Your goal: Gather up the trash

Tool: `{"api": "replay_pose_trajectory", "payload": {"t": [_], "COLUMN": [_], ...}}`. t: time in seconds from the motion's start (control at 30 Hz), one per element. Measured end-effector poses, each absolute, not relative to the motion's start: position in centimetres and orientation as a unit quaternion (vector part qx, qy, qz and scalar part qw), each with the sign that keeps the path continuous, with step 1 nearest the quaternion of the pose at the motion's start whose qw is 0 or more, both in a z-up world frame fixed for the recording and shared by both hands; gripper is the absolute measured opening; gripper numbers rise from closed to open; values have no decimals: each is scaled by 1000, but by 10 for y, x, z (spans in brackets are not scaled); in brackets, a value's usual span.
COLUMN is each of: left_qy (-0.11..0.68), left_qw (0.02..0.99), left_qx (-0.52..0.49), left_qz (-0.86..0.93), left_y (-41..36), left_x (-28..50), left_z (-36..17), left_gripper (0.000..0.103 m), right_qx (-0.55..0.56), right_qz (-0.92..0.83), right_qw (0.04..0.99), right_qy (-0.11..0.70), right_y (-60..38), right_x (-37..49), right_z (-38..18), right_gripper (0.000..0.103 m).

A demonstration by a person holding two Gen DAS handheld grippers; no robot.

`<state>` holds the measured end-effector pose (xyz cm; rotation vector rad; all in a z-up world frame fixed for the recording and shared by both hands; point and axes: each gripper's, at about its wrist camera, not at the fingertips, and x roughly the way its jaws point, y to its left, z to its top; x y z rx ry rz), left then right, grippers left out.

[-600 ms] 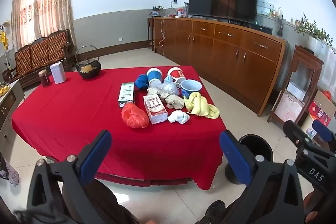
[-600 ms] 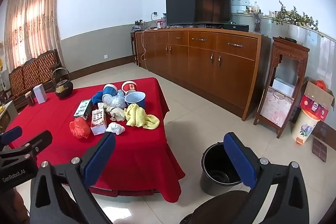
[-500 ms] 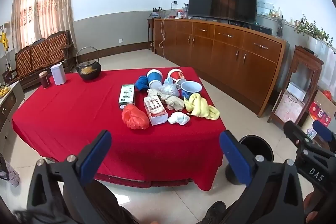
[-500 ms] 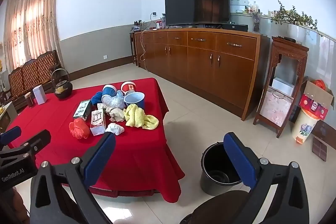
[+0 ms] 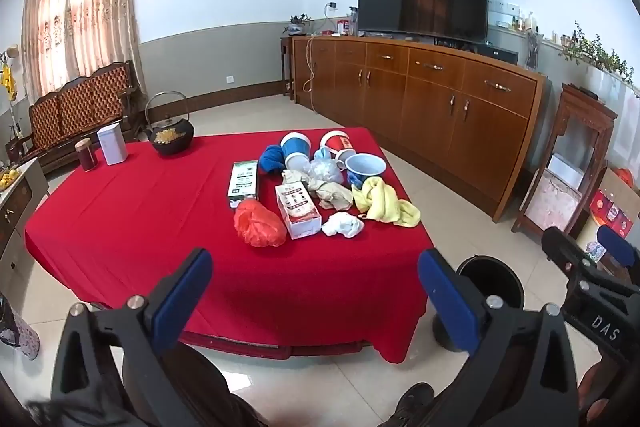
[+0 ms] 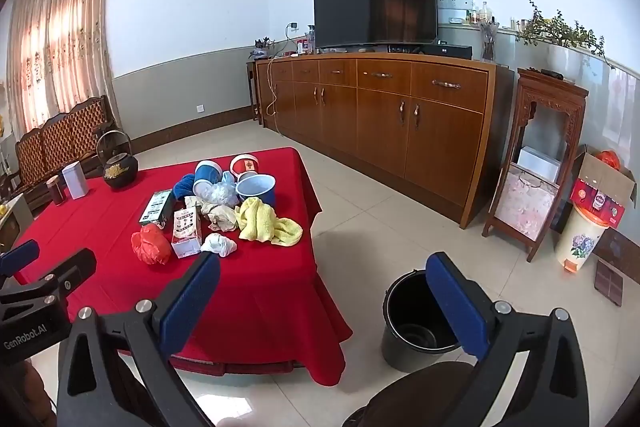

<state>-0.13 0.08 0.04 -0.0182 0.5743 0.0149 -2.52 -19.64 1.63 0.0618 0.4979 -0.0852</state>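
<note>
Well, both grippers, L (image 5: 314,297) & R (image 6: 322,301), wide open, holding nothing.

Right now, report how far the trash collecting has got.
Nothing looks done: the black bucket on the floor appears empty. Nothing is in hand: left gripper and right gripper have open, empty jaws. Left: the whole pile on the red table, such as the red bag and white wad.

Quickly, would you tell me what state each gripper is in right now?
Left gripper: open wide, holding nothing.
Right gripper: open wide, holding nothing.
</note>
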Motion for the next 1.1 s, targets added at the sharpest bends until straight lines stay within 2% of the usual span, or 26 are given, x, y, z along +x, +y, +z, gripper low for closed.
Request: {"api": "replay_pose_trajectory", "payload": {"t": [1.1], "left_qy": [290], "left_qw": [957], "left_qx": [-8], "left_qz": [9], "left_y": [6], "left_x": [0], "left_z": [-1], "left_gripper": [103], "right_qx": [24], "right_qz": [-39], "right_qw": [968], "right_qy": [247], "right_y": [-189], "right_x": [-22], "right_z": [15], "right_gripper": [103]}}
